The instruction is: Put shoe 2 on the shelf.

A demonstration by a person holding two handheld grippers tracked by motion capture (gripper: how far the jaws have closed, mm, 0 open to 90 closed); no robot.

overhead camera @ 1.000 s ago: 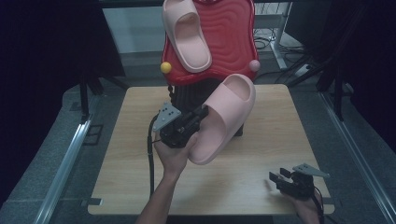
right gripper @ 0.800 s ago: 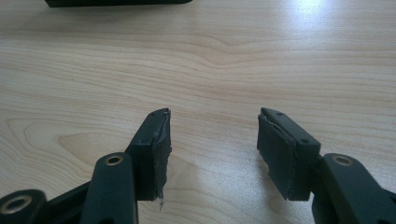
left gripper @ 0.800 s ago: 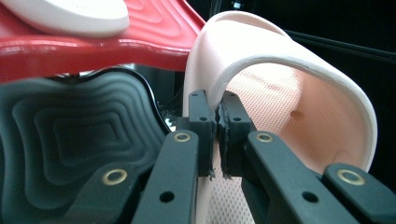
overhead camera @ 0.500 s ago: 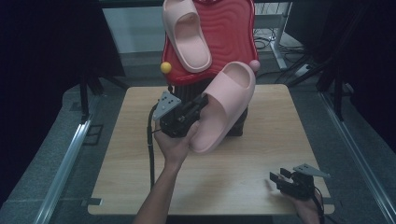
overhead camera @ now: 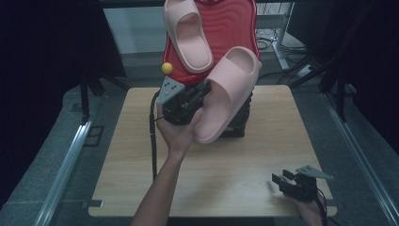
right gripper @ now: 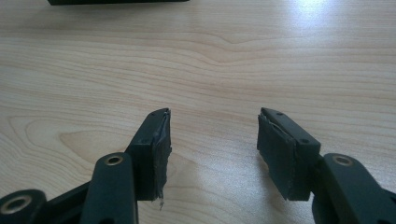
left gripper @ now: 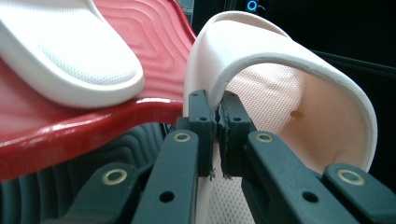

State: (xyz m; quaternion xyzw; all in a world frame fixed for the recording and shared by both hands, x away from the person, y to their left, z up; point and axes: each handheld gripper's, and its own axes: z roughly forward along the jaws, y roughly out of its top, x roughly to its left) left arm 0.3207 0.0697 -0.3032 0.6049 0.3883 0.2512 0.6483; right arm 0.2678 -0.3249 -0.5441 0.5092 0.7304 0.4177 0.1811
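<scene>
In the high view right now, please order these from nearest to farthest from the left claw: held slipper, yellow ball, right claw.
1. Held slipper: clamped in the left claw.
2. Yellow ball: just up and left, on the rack's edge.
3. Right claw: near right corner, open.

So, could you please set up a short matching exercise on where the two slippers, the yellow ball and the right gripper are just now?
Column one:
1. slipper in the left gripper
2. second slipper
3. yellow ball
4. right gripper

Column two:
a. lying on the red rack
b. open, low over the wooden table at its near right corner
c. clamped by its strap edge, held up in front of the rack
d. at the rack's left edge

Pairs: 1-c, 2-a, 3-d, 4-b
</scene>
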